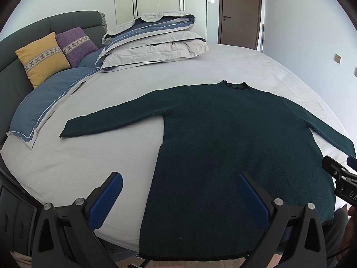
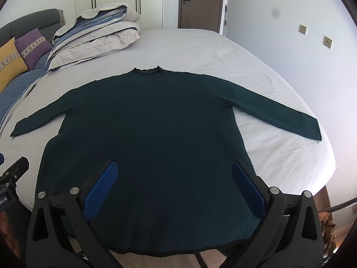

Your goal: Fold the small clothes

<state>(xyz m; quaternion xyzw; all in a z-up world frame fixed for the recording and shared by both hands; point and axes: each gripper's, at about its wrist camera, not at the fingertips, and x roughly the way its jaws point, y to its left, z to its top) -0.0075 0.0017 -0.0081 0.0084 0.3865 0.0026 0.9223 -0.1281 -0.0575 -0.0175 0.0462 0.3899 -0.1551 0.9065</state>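
1. A dark green sweater [image 2: 151,134] lies flat on the bed [image 2: 200,51], face up or down I cannot tell, with its ruffled collar [image 2: 147,71] pointing toward the far edge and its hem [image 2: 169,252] hanging just over the near edge.
2. Both sleeves are spread outward: the left sleeve [image 1: 116,116] reaches toward the headboard side, and the right sleeve [image 2: 279,109] runs toward the bed's right edge, its cuff close to that edge.
3. The left gripper [image 1: 178,201] hovers above the near edge, its jaws spread wide; one blue pad [image 1: 107,203] sits over bare sheet and the other over the sweater's lower left part. It holds nothing.
4. The right gripper [image 2: 176,187] hovers over the sweater's lower body near the hem, jaws likewise spread wide and holding nothing.
5. Whether either gripper touches the cloth cannot be told.
6. A folded duvet [image 1: 156,42] is stacked at the far left part of the bed, beside a yellow cushion [image 1: 42,58] and a purple cushion [image 1: 75,44] leaning on the grey headboard [image 1: 13,51].
7. A blue pillow [image 1: 46,105] lies along the headboard edge, apart from the left cuff.
8. A brown door [image 1: 239,11] stands closed beyond the far edge.
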